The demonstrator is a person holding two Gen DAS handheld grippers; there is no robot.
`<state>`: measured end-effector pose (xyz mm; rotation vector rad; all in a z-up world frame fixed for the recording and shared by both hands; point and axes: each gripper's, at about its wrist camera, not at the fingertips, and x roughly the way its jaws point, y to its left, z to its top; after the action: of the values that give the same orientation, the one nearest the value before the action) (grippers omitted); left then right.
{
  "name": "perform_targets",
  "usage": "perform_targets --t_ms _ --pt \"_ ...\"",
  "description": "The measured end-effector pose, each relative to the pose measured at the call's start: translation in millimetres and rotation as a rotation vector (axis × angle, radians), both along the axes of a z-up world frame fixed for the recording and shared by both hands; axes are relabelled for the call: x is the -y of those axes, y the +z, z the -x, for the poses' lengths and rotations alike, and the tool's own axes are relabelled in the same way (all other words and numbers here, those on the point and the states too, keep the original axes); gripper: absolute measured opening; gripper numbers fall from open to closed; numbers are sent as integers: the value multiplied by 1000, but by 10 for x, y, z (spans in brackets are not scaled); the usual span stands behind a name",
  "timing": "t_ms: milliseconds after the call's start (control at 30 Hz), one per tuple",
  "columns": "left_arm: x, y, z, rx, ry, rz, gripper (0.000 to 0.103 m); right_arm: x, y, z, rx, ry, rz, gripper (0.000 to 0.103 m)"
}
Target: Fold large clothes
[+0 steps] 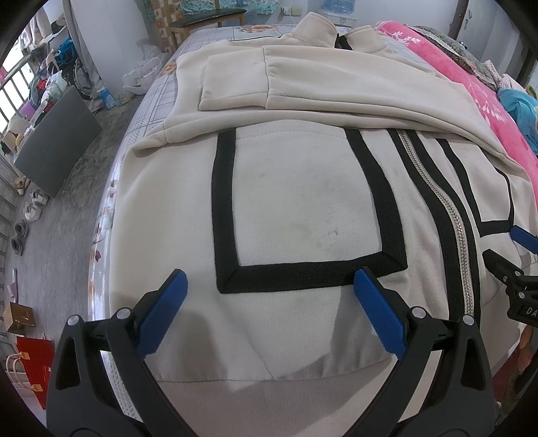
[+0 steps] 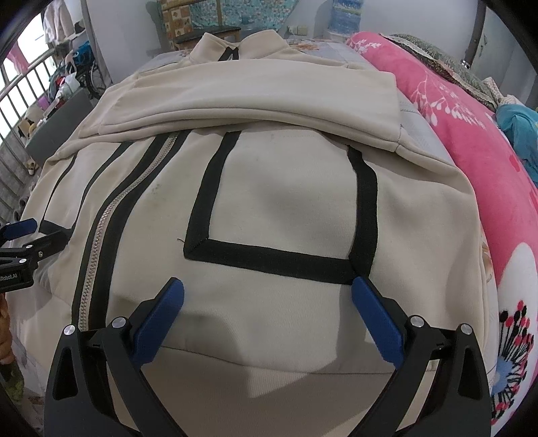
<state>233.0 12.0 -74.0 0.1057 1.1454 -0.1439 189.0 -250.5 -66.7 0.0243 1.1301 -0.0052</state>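
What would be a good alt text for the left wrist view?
An open left claw hovers over the hem of a cream zip jacket lying flat on a bed, sleeves folded across its chest.

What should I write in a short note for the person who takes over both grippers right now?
Left gripper: open, empty, over the jacket's hem, left of the zipper.
Right gripper: open, empty, over the hem on the other side of the zipper.
Jacket: cream with black trim, front up on the bed, zipper closed, collar at the far end.
Done: both sleeves are folded in across the chest.
Left: probably grip the hem with both pairs of fingers and fold the bottom up toward the collar.
Beside the jacket lies a pink blanket.
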Motion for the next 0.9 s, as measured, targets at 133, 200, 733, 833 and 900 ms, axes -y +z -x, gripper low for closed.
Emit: perform_targets --t_ms 133,200,733,833,900 --pt "0 0 1 1 0 0 96 1 0 1 1 -1 1 97" --pt "2 1 0 1 0 0 96 -2 0 6 4 -2 1 97" --pt "0 -1 2 2 0 -1 96 -315 198 68 27 141 -55 97" --pt "3 4 3 5 0 -1 96 -394 140 70 11 165 -36 97" --pt "5 5 6 5 0 -1 96 -417 100 83 5 164 -27 97"
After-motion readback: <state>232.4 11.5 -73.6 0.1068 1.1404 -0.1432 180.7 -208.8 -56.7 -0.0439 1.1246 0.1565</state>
